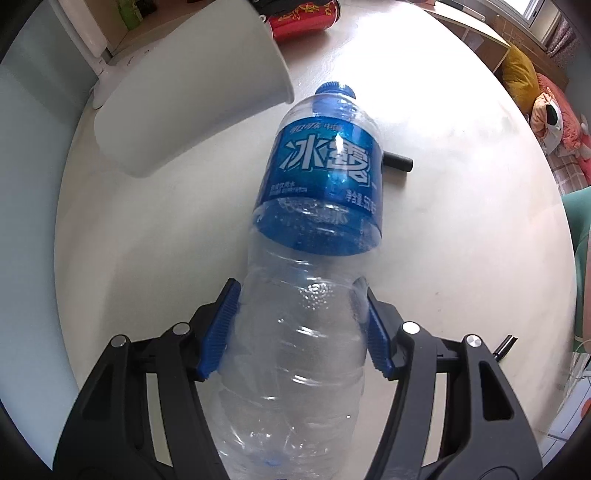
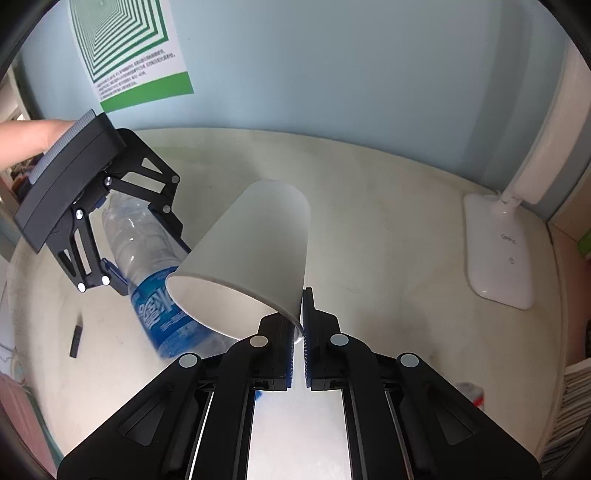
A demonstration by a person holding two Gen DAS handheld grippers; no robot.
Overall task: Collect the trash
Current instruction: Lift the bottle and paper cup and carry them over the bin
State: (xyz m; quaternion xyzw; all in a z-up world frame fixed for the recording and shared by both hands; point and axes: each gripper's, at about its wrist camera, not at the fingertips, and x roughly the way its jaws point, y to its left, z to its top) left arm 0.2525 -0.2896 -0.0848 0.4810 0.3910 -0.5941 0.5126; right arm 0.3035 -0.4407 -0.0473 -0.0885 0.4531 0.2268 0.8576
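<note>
So, scene: round off-white table [image 1: 461,229] by a pale blue wall [image 2: 332,74]; both grippers over it.
Left gripper: left gripper [image 1: 299,325] clamped on the clear lower body of a plastic bottle [image 1: 325,173]; blue ribbed pads [image 1: 221,332] press both sides, no gap showing.
Bottle: clear, looks empty, blue label with white characters, blue cap [image 1: 334,90] pointing away from the camera and down toward the table; whether the cap touches the table, cannot tell.
Right gripper: right gripper [image 2: 298,332] pinched tight on the rim of a white paper cup [image 2: 258,243], one finger inside the mouth, one outside.
Cup: tilted, open mouth toward the camera and to the left, base pointing away and up; hangs above the table, partly in front of the bottle's label.
Person: bare forearm [image 2: 26,142] behind the left gripper, at the left edge of the right wrist view.
Other stuff on table: red can [image 1: 306,18] lying at the far edge behind the cup; small black cylinder [image 1: 397,162] just right of the bottle; white desk lamp [image 2: 498,251] base at the right side by the wall.
Wall: green-and-white poster [image 2: 129,48] upper left.
</note>
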